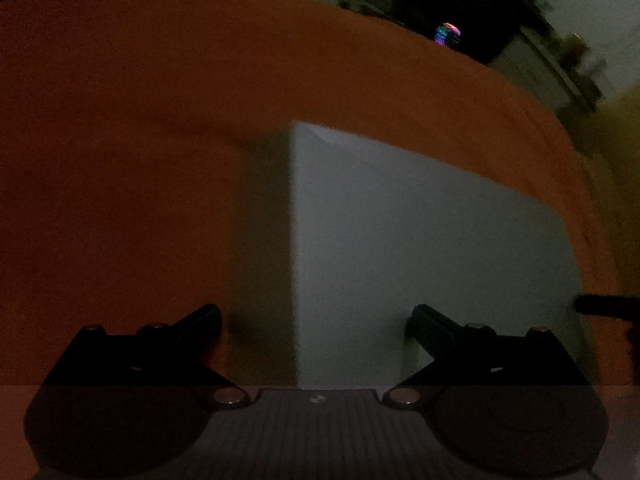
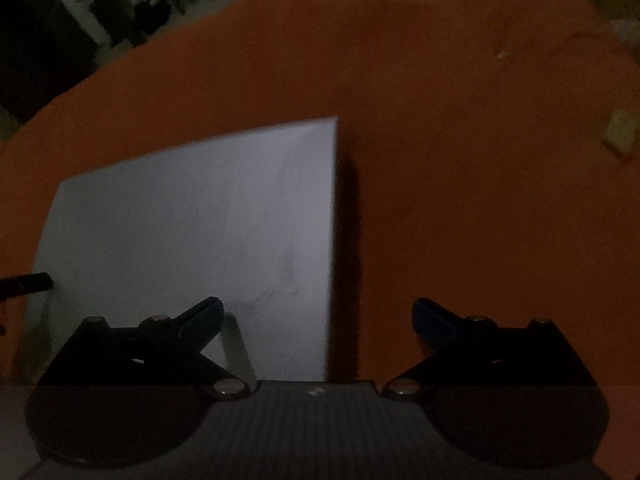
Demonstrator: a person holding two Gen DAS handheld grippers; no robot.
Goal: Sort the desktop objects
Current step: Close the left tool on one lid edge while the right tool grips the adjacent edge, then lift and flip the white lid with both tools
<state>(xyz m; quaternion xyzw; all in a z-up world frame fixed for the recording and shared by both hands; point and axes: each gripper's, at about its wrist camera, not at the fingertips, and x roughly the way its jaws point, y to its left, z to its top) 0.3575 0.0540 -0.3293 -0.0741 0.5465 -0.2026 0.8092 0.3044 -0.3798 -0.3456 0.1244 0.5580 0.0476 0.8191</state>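
Note:
A flat grey-white rectangular board [image 1: 420, 248] lies on the orange table [image 1: 140, 120]. In the left wrist view my left gripper [image 1: 316, 320] is open and empty, straddling the board's left edge. In the right wrist view the same board [image 2: 192, 232] lies left of centre, and my right gripper [image 2: 318, 316] is open and empty, straddling its right edge. A dark tip of the other gripper shows at the frame edge in the left wrist view [image 1: 604, 306] and in the right wrist view [image 2: 24, 282].
The scene is dim. A small pale block [image 2: 620, 132] and a tiny speck [image 2: 502, 55] lie on the orange table [image 2: 460, 160] at the right. Dark furniture and a glowing coloured light [image 1: 447, 34] stand beyond the table's far edge.

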